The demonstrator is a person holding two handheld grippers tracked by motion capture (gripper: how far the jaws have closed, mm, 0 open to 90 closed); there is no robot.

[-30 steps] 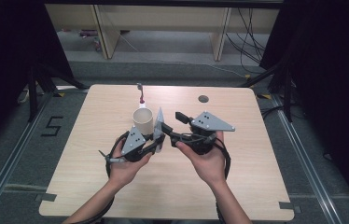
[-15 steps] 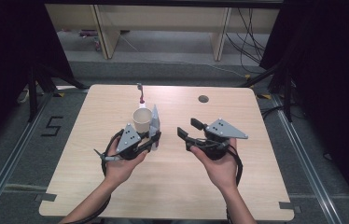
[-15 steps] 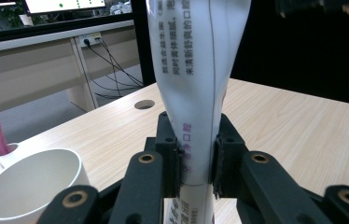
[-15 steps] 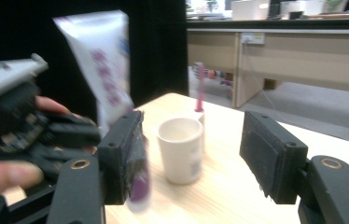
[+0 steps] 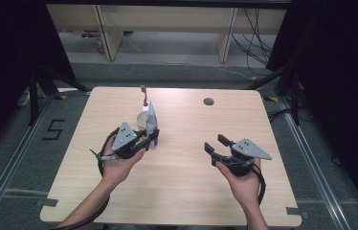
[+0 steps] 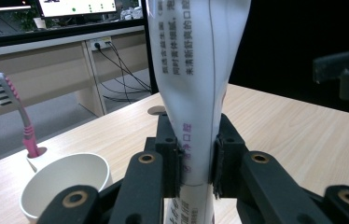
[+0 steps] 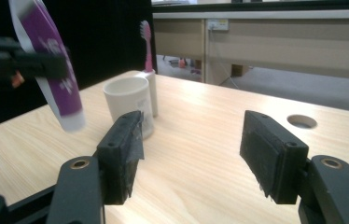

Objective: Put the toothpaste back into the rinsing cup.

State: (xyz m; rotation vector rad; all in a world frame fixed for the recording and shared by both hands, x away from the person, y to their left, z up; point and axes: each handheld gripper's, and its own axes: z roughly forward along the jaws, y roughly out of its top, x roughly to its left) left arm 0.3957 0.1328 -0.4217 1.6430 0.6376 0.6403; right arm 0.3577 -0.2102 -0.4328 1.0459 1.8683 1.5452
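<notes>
My left gripper point(image 5: 152, 137) is shut on a white and purple toothpaste tube point(image 5: 151, 119), which stands upright with its cap end down beside a white cup point(image 5: 141, 120). In the left gripper view both pads press on the tube point(image 6: 200, 70) low on its body. A pink toothbrush point(image 5: 144, 96) stands in a small white holder behind the cup. My right gripper point(image 5: 216, 143) hovers low over the table's right half, open, nothing between its pads point(image 7: 128, 140). From there the tube point(image 7: 51, 70), cup point(image 7: 128, 100) and toothbrush point(image 7: 145, 42) lie ahead to the left.
A round cable hole point(image 5: 208, 101) sits near the table's far edge. The light wooden table point(image 5: 182, 182) has bare surface between the two hands. Shelving and cables stand on the floor beyond the far edge, and dark curtains flank both sides.
My right gripper has drawn away from the tube, moving right, toward the person and lower. The left gripper has kept its hold on the tube and shifted only slightly.
</notes>
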